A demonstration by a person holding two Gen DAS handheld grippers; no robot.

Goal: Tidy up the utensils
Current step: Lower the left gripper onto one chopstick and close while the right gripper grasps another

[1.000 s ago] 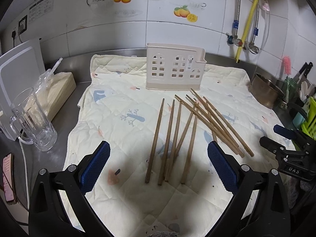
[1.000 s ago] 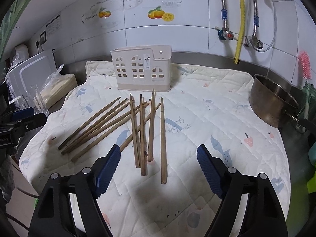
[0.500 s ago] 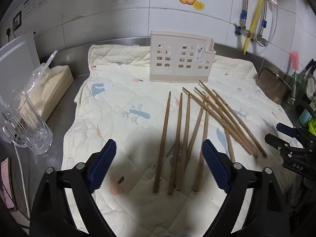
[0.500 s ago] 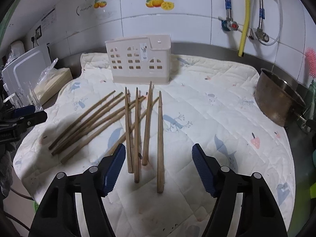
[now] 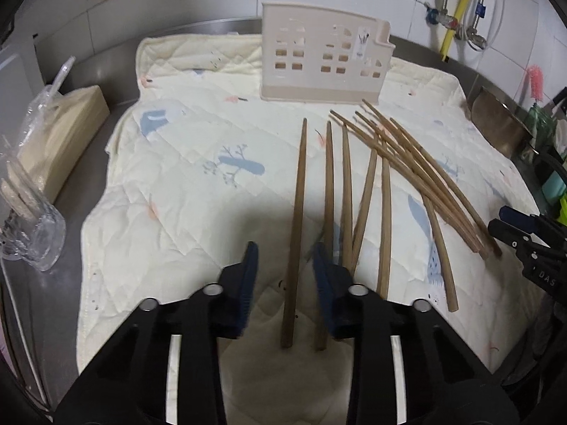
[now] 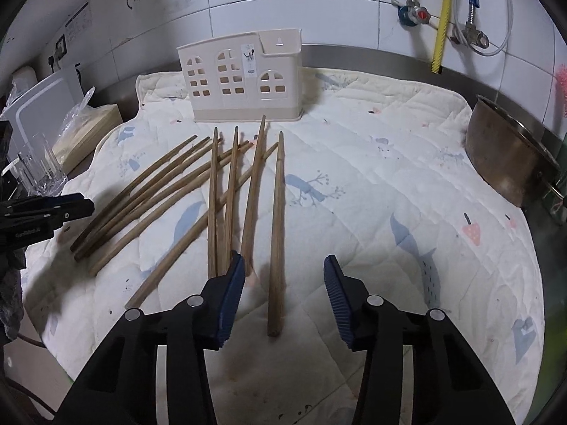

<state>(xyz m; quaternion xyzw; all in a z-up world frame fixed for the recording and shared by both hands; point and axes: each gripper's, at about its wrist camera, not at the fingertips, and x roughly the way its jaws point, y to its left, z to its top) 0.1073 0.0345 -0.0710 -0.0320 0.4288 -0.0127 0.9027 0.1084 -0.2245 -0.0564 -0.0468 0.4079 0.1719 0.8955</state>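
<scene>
While the cream utensil holder stands upright on the quilted cloth well ahead of both tongs, I cannot see what is inside it. A steel pot sits off to the right on the counter, its inside hidden too. The left tongs are narrowed but not clenched, straddling the leftmost chopstick without clearly touching it. The right tongs are released wider, straddling the rightmost chopstick, holding nothing. Other chopsticks lie scattered between.
</scene>
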